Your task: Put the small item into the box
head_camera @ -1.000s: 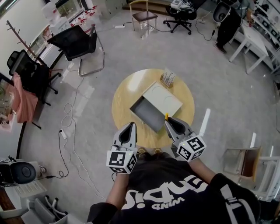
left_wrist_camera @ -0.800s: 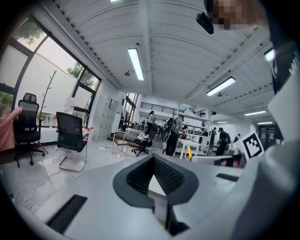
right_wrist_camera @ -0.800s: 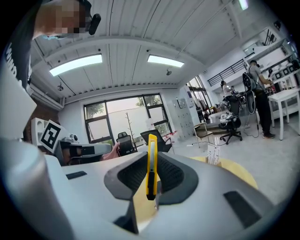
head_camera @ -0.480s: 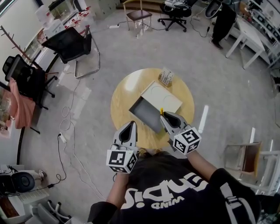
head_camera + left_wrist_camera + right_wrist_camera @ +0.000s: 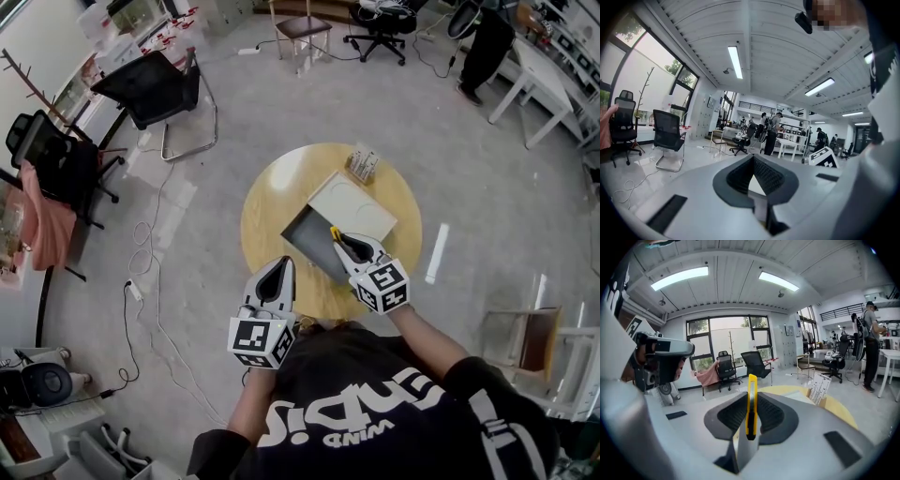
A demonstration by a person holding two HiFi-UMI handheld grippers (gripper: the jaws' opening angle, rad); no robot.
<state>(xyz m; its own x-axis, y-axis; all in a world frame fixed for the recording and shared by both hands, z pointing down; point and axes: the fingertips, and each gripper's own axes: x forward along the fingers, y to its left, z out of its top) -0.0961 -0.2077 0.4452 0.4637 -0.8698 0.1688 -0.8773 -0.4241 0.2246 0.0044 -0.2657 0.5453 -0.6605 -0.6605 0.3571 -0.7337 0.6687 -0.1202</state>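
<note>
we see right gripper (image 5: 751, 401) clamped on slim yellow utility knife (image 5: 752, 383), long axis upright mid-frame, tip up past jaw tips, over open grey box (image 5: 307, 240) at head-view centre, left gripper (image 5: 752, 160) closed on nothing

In the head view, the near rim of the round table (image 5: 272, 202) is hidden behind the left gripper (image 5: 279, 267), the right gripper (image 5: 340, 240) and a dark shirt (image 5: 375, 412). The right gripper also covers the near corner of the grey box (image 5: 307, 239) at the table's middle, and only the tip of the yellow item (image 5: 334, 231) shows past it. What the small rack (image 5: 362, 164) at the table's far edge holds is too small for us to tell. Beyond the table, a standing person (image 5: 486, 47) is cut by the top edge. In the right gripper view, we lose the item's lower end between the jaws, and most of the table behind the gripper's body.
</note>
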